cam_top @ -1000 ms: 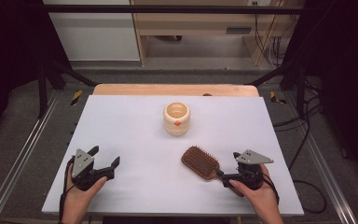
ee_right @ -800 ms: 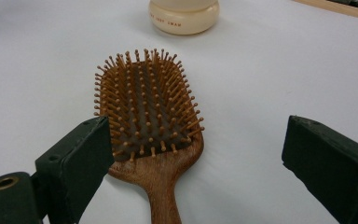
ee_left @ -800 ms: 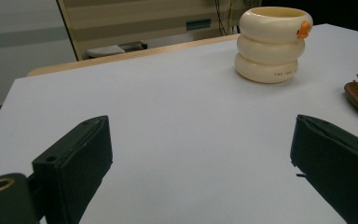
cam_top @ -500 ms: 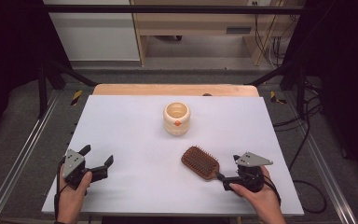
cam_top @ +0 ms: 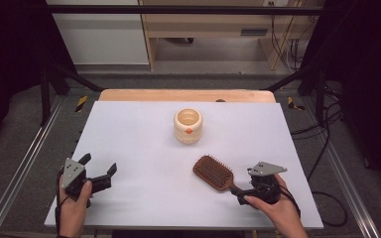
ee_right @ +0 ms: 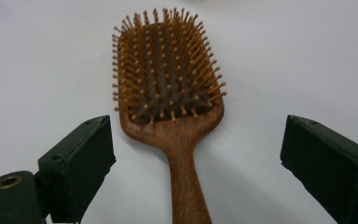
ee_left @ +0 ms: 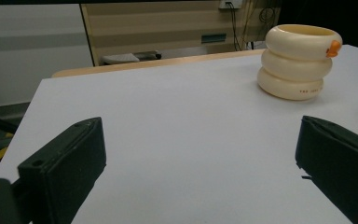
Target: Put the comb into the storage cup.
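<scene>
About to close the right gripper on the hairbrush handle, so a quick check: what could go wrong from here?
1. The right gripper is open, with the hairbrush handle between its jaws but nearer one of them; closing may push and turn the brush rather than pinch it.
2. The handle lies flat on the white table, so the jaw tips might scrape the surface.
3. The cream ring-shaped cup stands just beyond; a swung brush could knock it.

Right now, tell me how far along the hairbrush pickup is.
Nothing looks done yet: the hairbrush lies bristles up on the table. In hand: the right claw is open, its jaws on either side of the handle, not pressing it. Left: closing on it and lifting. The left claw, just opened wider, holds nothing.
</scene>
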`<act>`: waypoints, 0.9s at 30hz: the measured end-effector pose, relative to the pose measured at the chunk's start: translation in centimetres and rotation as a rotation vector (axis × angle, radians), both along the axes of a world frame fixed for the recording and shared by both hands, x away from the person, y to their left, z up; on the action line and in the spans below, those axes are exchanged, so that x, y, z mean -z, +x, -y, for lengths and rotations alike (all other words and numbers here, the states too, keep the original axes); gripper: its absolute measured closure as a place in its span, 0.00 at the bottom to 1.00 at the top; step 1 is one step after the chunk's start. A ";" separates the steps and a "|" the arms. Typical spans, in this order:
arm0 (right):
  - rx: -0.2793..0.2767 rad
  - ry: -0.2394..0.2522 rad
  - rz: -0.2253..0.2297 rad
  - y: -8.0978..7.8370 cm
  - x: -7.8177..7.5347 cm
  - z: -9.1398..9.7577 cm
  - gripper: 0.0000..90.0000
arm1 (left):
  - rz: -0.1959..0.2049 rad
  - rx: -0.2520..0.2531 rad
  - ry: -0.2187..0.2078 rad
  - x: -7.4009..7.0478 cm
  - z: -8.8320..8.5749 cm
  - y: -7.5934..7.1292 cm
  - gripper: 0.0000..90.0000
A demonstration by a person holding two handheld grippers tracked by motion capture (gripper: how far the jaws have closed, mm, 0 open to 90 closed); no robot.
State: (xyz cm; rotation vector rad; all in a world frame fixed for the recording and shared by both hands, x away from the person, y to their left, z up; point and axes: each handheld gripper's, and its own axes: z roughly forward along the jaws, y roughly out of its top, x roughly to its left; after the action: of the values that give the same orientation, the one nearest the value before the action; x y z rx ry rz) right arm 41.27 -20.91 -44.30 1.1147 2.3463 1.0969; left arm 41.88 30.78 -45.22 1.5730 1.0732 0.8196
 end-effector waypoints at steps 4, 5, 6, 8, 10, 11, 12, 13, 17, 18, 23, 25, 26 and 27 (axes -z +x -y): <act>-0.011 -0.032 -0.016 -0.1 0.2 0.0 0.11 | -0.003 -0.006 -0.022 0.0 -0.4 0.0 0.02; -0.020 -0.050 -0.022 -0.2 0.0 0.1 0.11 | -0.001 -0.010 -0.028 0.0 -0.4 0.0 0.02; -0.022 -0.053 -0.023 -0.2 -0.1 0.1 0.11 | -0.001 -0.012 -0.023 0.0 -0.5 0.0 0.02; -0.029 -0.071 -0.031 -0.1 -0.3 0.1 0.11 | -0.003 -0.012 -0.023 0.0 -0.5 0.0 0.02; -0.035 -0.097 -0.044 0.1 -0.3 0.1 0.11 | 0.000 -0.005 -0.020 0.0 -0.4 0.0 0.02; -0.040 -0.106 -0.046 0.2 -0.3 0.1 0.12 | 0.000 -0.005 -0.020 0.0 -0.4 0.0 0.02; -0.044 -0.117 -0.051 0.2 -0.4 0.0 0.12 | -0.004 0.000 -0.023 0.0 -0.3 0.0 0.02; -0.044 -0.117 -0.051 0.2 -0.4 0.0 0.12 | -0.006 0.002 -0.019 0.1 -0.3 0.0 0.02; -0.077 -0.162 -0.072 0.4 -0.5 -0.4 0.12 | -0.007 0.011 -0.018 0.1 -0.2 0.0 0.02; -0.087 -0.180 -0.081 0.6 -0.5 -0.6 0.13 | -0.011 0.013 -0.018 0.2 -0.2 0.1 0.02; -0.102 -0.214 -0.102 1.0 -0.5 -0.8 0.13 | -0.011 0.012 -0.020 0.1 -0.2 0.1 0.02; -0.106 -0.218 -0.117 1.2 -0.4 -0.9 0.14 | -0.011 0.015 -0.019 0.1 -0.1 0.1 0.02; -0.109 -0.226 -0.123 1.4 -0.3 -1.0 0.14 | -0.011 0.016 -0.014 0.1 -0.1 0.1 0.02; -0.108 -0.234 -0.125 1.5 -0.3 -1.0 0.14 | -0.010 0.019 -0.011 0.1 0.0 0.0 0.02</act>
State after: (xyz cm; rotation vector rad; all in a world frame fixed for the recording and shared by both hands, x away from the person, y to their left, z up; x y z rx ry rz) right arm 42.79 -19.91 -44.01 1.0080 2.5784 0.7797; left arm 41.90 30.82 -45.35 1.5773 1.0671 0.7920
